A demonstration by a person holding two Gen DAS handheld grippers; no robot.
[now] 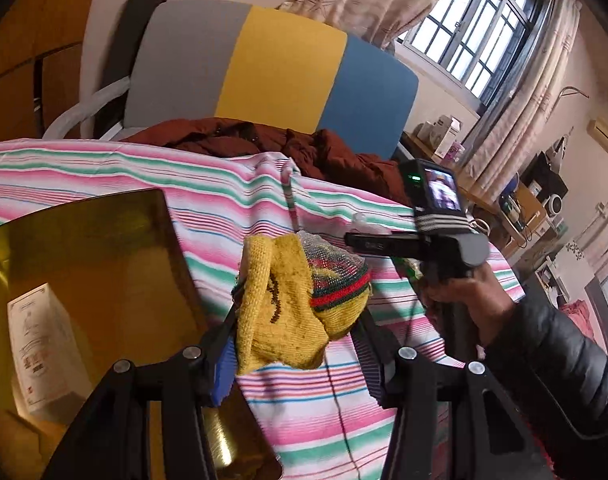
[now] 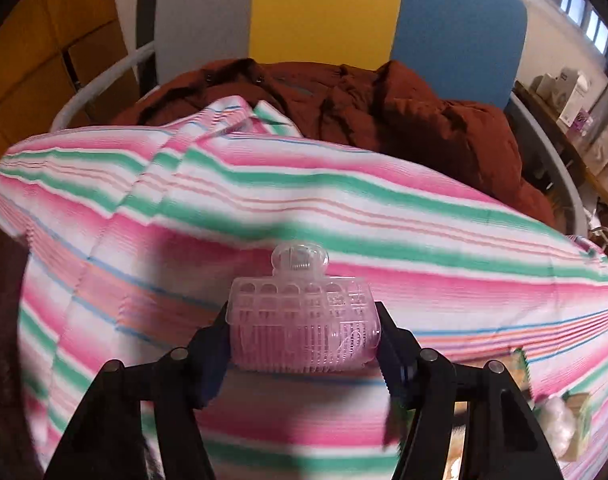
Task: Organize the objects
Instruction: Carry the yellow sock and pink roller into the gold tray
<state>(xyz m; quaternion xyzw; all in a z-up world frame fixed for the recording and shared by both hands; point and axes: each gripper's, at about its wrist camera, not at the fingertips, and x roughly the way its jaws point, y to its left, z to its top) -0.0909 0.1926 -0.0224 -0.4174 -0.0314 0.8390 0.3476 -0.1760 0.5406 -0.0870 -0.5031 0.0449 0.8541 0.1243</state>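
Holding both loads above the striped cloth [image 2: 264,184], we grip a yellow sock bundle [image 1: 296,304] in the left tongs [image 1: 300,344] and a pink hair clip [image 2: 304,328] in the right tongs [image 2: 304,340]. We judge the slick clip could pop free if squeezed unevenly.

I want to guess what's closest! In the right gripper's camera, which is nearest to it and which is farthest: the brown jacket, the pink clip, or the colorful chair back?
1. Pink clip, held between the right gripper fingers.
2. Brown jacket, past the striped cloth.
3. Chair back, behind the jacket.
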